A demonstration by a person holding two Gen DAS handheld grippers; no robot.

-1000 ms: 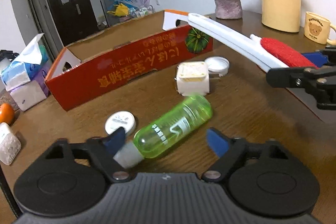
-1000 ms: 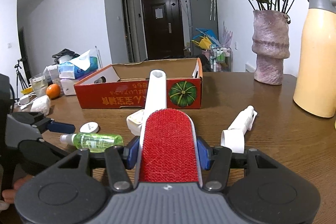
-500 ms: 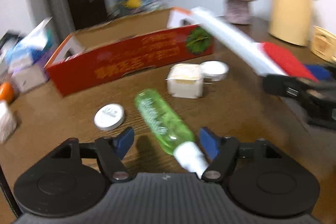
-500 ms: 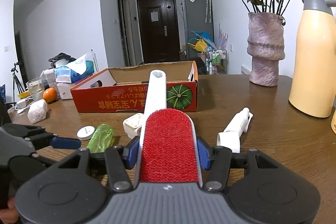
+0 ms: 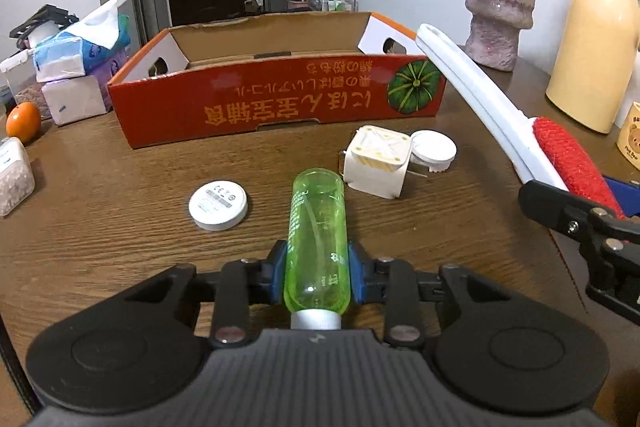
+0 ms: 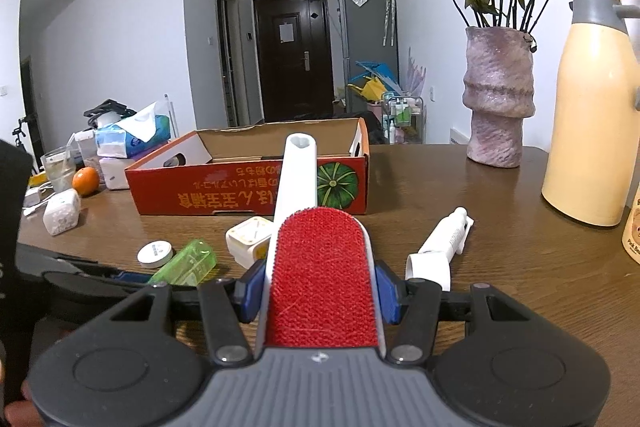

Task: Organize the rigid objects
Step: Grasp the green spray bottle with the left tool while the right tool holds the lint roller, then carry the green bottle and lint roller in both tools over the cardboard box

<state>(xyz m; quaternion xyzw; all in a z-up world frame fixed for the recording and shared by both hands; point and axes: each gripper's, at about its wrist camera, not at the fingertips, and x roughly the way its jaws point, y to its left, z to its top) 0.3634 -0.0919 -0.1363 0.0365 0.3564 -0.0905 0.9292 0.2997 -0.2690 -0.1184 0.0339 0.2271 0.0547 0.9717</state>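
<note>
My left gripper (image 5: 317, 277) is shut on a green bottle (image 5: 317, 239), its white cap toward the camera, just above the wooden table (image 5: 120, 247). The bottle also shows in the right wrist view (image 6: 188, 265). My right gripper (image 6: 320, 291) is shut on a red lint brush (image 6: 322, 275) with a long white handle that points toward the open red cardboard box (image 6: 248, 187). The brush (image 5: 560, 151) and box (image 5: 280, 103) also show in the left wrist view.
On the table lie a round white puck (image 5: 218, 205), a white cube adapter (image 5: 378, 163), a white lid (image 5: 434, 151) and a white tube (image 6: 440, 247). A vase (image 6: 498, 99), yellow thermos (image 6: 592, 115), bear mug (image 5: 630, 141), tissue packs (image 5: 76, 63) and an orange (image 5: 23, 121) stand around.
My left gripper swung round the green bottle, lined up with it and closed on it; it was open before. The right gripper kept holding the lint brush and shifted slightly.
</note>
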